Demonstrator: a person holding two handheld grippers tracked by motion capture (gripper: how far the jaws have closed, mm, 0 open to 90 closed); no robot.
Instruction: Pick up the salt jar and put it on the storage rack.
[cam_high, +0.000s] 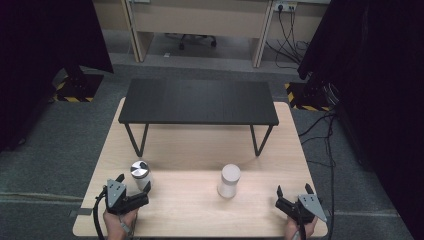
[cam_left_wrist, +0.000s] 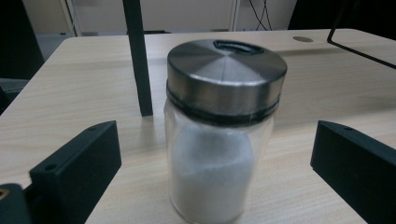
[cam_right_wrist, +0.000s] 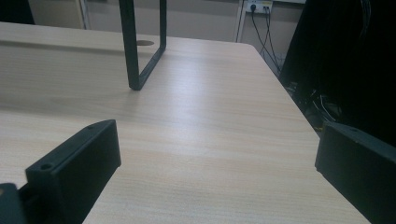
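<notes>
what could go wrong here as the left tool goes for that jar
1. The glass jar stands upright between the open jaws of the left tool but not centred; one jaw may touch first and tip it.
2. A grip high on the smooth metal lid might slip.
3. The leg of the black shelf stands just behind the jar, so pushing forward could knock the jar against it.

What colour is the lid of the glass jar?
The lid of the glass jar is brushed silver metal with a dark opening, best seen in the left gripper view.

Dim, soft overhead light (glare on tabletop (cam_right_wrist: 205, 107)), slightly blurry
</notes>
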